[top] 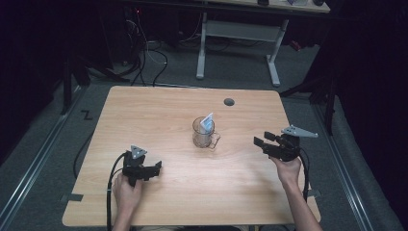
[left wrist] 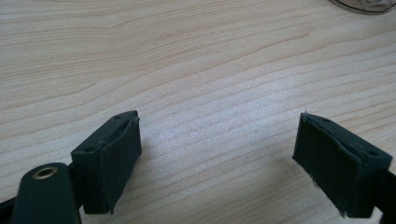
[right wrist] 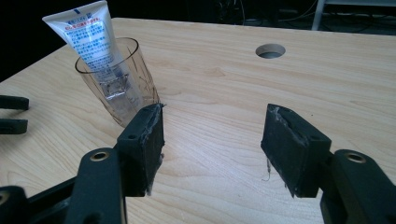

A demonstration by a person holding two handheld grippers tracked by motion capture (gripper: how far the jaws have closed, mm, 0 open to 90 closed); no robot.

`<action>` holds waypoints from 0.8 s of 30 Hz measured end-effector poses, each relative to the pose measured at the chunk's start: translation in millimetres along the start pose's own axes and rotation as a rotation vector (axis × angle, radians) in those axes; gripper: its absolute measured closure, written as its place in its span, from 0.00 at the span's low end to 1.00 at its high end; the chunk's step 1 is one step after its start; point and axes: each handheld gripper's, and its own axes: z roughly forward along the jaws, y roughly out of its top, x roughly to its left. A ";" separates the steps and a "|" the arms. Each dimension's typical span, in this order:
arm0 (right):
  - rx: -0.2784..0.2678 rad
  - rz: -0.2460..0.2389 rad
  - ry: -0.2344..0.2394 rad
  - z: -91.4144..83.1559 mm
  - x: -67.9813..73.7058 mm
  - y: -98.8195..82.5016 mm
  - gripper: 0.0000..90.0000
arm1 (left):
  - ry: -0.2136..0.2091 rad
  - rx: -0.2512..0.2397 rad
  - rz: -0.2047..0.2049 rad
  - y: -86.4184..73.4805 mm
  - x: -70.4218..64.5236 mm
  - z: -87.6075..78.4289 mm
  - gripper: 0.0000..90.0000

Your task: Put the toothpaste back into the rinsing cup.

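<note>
Nearest, the left claw (top: 155,169) is resting on the worktop (top: 159,120), jaws spread wide and gripping nothing. Further out, the right claw (top: 262,139) is hovering released, facing the clear glass mug (top: 204,133), which is standing mid-worktop holding a tilted white tube (right wrist: 88,35).

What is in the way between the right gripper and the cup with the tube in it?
Nothing visible. Bare table lies between the open right gripper and the clear cup holding the tube.
</note>
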 end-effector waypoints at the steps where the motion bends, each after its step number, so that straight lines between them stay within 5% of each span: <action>1: 0.000 0.000 0.000 0.0 0.0 0.0 0.43 | 0.000 0.000 0.000 0.0 0.0 0.0 0.17; 24: 0.038 0.008 -0.006 5.0 4.2 -27.8 0.43 | 0.002 0.001 0.002 0.1 -0.5 0.2 0.17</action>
